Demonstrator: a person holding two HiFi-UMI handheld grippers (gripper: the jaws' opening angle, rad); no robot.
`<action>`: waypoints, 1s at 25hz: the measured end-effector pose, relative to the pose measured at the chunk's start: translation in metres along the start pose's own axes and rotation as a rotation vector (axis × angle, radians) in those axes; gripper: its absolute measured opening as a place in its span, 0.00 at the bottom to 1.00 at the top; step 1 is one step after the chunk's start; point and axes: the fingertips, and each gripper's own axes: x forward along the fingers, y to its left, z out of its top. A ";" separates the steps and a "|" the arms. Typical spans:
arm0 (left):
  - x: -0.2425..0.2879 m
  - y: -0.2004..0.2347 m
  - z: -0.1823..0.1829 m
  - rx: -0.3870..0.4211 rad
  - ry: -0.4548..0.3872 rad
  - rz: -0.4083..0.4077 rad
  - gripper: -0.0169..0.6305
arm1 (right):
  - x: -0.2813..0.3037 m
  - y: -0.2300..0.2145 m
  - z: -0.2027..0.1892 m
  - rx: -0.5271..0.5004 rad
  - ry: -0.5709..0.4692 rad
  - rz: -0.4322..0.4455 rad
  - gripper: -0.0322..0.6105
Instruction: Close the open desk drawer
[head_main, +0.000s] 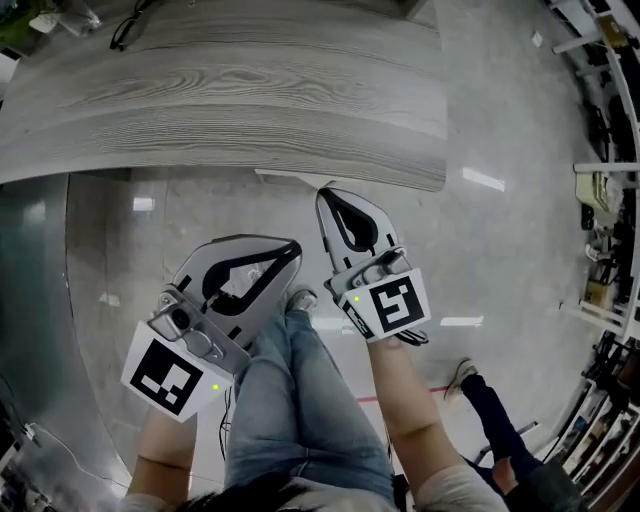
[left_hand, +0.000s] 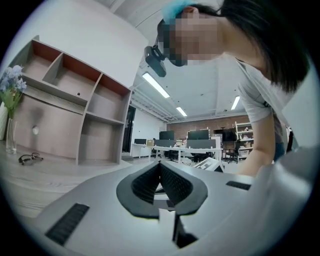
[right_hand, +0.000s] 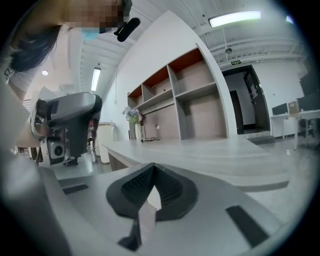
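Jeans leg (head_main: 290, 400) nearest. Worktop (head_main: 250, 90) ahead; drawer not clearly seen, pale sliver (head_main: 290, 177) under its edge prob. it. Risk: pushing blind, a tip could slip off the front or slam it. Left hand-held gripper (head_main: 288, 248) & right hand-held gripper (head_main: 335, 197): jaws together, empty, touching nothing.

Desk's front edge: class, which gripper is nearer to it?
Right. The right gripper has its tips close to the front edge of the desk; the left gripper lies farther back from that edge.
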 end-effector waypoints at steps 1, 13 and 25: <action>0.002 -0.003 0.006 0.006 0.001 -0.002 0.04 | -0.005 0.001 0.009 -0.003 -0.005 0.004 0.06; 0.009 -0.040 0.096 0.039 0.001 0.021 0.04 | -0.091 0.031 0.139 -0.011 -0.092 0.037 0.06; 0.002 -0.075 0.152 0.067 0.018 0.052 0.04 | -0.164 0.072 0.240 -0.091 -0.192 0.127 0.06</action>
